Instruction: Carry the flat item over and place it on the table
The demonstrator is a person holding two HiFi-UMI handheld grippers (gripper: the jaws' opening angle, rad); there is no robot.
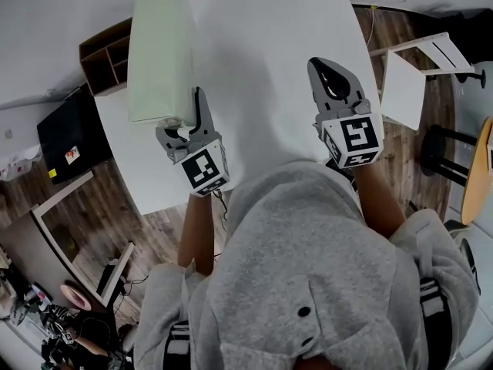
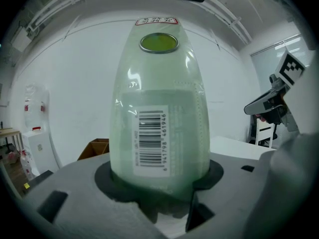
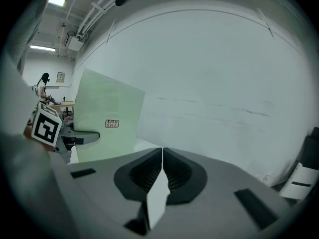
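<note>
Above the white surface [image 1: 262,75], left gripper [image 1: 183,123] jaws clamp the pale green plastic-wrapped flat pack [image 1: 158,52] upright. Right gripper [image 1: 337,79] jaws together, empty. Carry step; next, lower, lay flat, release.

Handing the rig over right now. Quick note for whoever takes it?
Left gripper: shut on the lower edge of the flat green pack, which stands on edge.
Right gripper: shut, nothing in it, out over the table.
Where things are: the pack is above the left part of the white table, not yet laid flat.
Done: pack picked up and brought to the table.
Left: lower it, probably tipping it flat onto the bare tabletop, then open the left gripper and pull back. The right gripper is free to steady the pack if it wobbles.
</note>
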